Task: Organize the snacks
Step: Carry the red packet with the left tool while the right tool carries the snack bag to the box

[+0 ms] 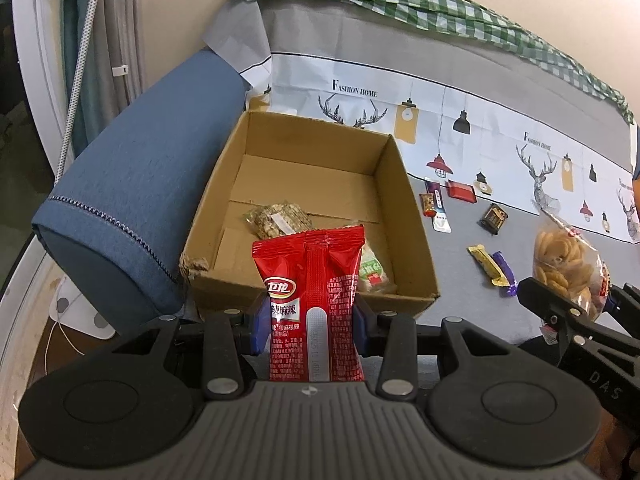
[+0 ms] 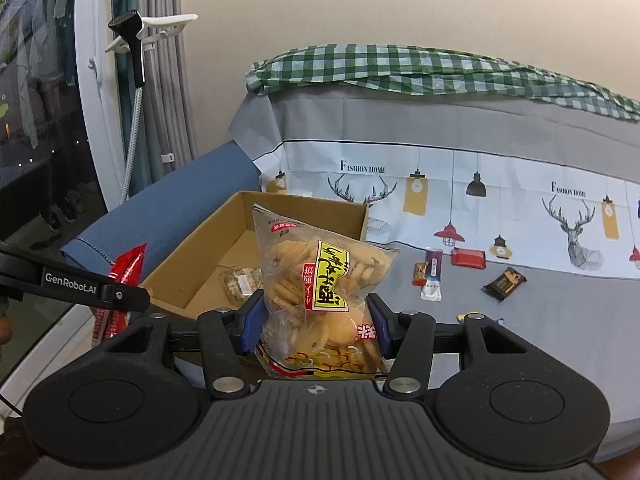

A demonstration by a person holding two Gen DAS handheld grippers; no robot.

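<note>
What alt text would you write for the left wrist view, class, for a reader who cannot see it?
The left gripper holds a red snack packet upright before an open cardboard box with two snacks inside. Small wrapped snacks lie on grey cloth to its right, where another gripper holds a bag of crisps.

You've got an open brown cardboard box (image 1: 320, 184) w/ two wrapped snacks inside. Red foil snack packet (image 1: 310, 304) stands upright just in front of the box. Clear plastic bag of yellow crisps (image 2: 320, 292) sits upright, right of the box.
</note>
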